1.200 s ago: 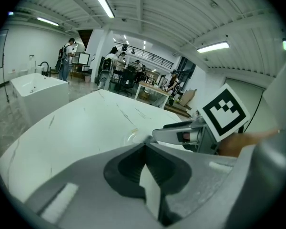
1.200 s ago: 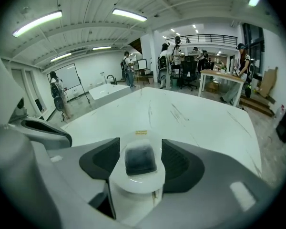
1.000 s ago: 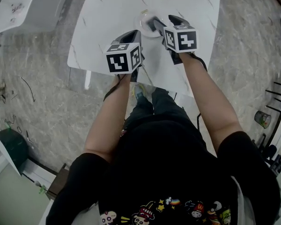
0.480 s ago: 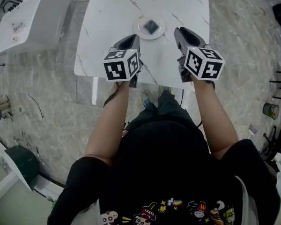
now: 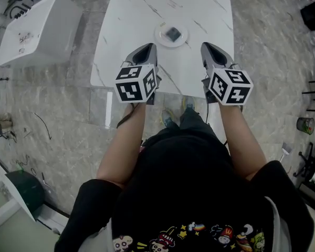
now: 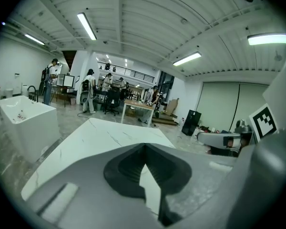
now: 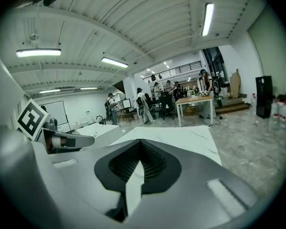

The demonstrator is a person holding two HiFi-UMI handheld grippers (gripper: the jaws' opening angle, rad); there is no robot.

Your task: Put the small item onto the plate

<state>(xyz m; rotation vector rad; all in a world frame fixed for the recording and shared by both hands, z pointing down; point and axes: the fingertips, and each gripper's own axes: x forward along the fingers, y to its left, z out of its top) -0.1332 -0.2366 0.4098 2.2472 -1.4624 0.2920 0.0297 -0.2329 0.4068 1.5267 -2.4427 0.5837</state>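
A small dark square item (image 5: 172, 33) lies on a round white plate (image 5: 163, 40) near the middle of the white marble table (image 5: 142, 14). Both grippers hang at the table's near edge, short of the plate and apart from it. My left gripper (image 5: 147, 49) is shut with nothing in it; in the left gripper view its jaws (image 6: 144, 147) meet at the tip. My right gripper (image 5: 207, 47) has just been closing and is shut with nothing between its jaws, which the right gripper view (image 7: 140, 144) shows too.
A white tub-like box (image 5: 34, 28) stands on the stone floor left of the table. A small can (image 5: 304, 125) and dark frames sit at the right. The gripper views show a large hall with desks and people far off.
The right gripper has left the plate and drawn back to the table's near edge, and the item stays on the plate. Both grippers have risen, and the left has moved a little.
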